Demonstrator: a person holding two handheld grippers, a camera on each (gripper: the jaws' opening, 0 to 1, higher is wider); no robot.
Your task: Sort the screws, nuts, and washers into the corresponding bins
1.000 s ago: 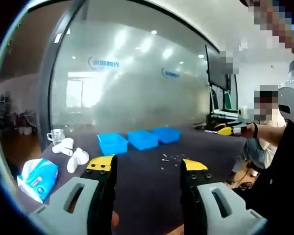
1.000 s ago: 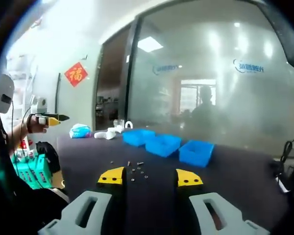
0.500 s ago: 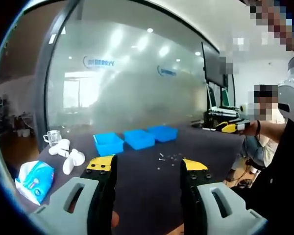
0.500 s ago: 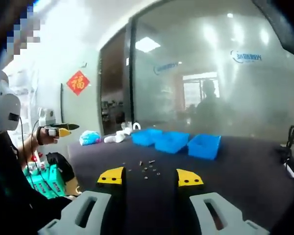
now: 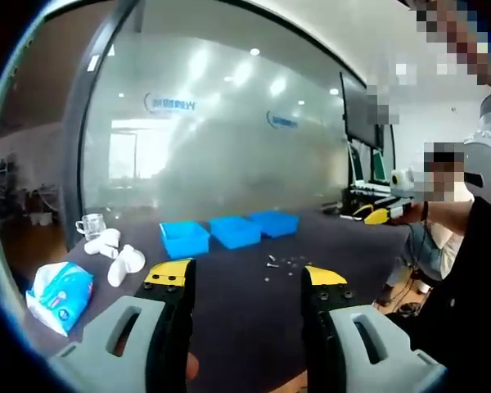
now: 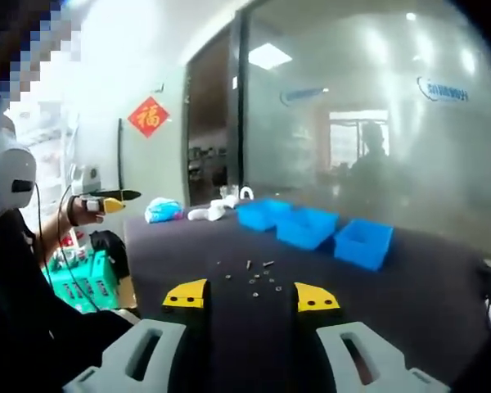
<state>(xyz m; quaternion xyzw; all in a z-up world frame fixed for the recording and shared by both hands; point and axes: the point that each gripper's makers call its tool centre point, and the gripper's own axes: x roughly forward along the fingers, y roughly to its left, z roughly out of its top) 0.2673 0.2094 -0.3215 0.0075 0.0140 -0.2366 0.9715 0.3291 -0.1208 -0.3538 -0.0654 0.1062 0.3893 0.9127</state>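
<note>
Both tools, left [image 5: 244, 280] & right [image 6: 251, 295], wide open, empty, above table [image 6: 409, 286].

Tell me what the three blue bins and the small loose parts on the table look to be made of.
The three blue bins look like moulded plastic: one even bright blue, plain open-top walls, a dull sheen. The small loose parts scattered on the dark table are probably metal, showing as pale greyish specks with small glints; they are too small to tell the finish or the type.

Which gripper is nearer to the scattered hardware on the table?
Right, as far as I can judge: the hardware lies just beyond the right gripper. The left gripper has it farther ahead, off toward one finger.
</note>
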